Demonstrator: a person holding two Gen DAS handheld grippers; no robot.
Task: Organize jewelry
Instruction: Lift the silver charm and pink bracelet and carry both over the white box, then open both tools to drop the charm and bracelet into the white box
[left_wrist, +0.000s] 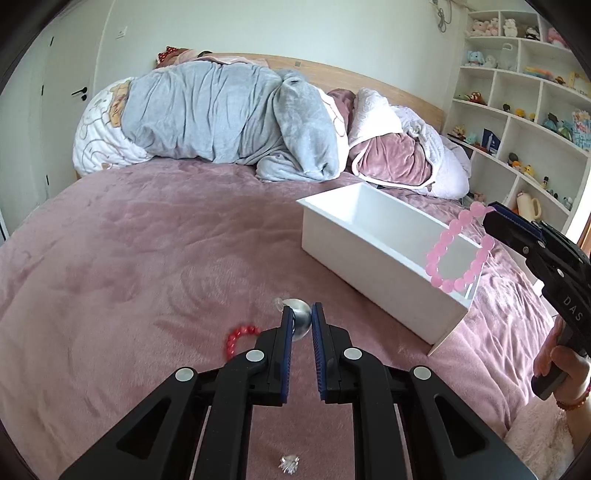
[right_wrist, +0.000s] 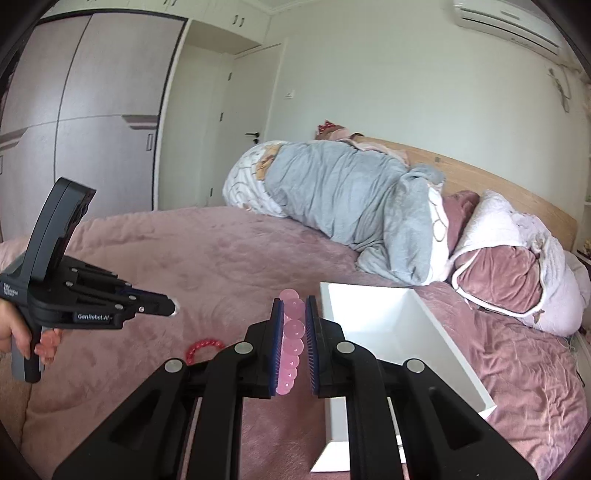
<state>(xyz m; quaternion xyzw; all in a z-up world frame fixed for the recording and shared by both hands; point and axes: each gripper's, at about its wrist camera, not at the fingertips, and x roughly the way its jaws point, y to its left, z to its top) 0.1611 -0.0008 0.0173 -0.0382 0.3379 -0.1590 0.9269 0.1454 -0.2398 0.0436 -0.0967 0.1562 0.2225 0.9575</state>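
My right gripper (right_wrist: 294, 308) is shut on a pink bead bracelet (right_wrist: 290, 347). In the left wrist view the bracelet (left_wrist: 458, 247) hangs from the right gripper (left_wrist: 493, 210) above the near end of an open white box (left_wrist: 369, 258). My left gripper (left_wrist: 302, 312) is shut on a clear bead bracelet (left_wrist: 300, 317), held just above the pink bedspread. A red bead bracelet (left_wrist: 238, 338) lies on the bedspread to its left; it also shows in the right wrist view (right_wrist: 203, 347). A small sparkly piece (left_wrist: 289, 463) lies under the left gripper.
The white box (right_wrist: 388, 332) sits on the pink bed (left_wrist: 129, 277). Rolled grey and pink bedding (left_wrist: 229, 114) lies along the headboard. White shelves with toys (left_wrist: 517, 110) stand at the right. A wardrobe (right_wrist: 92, 129) stands at the left.
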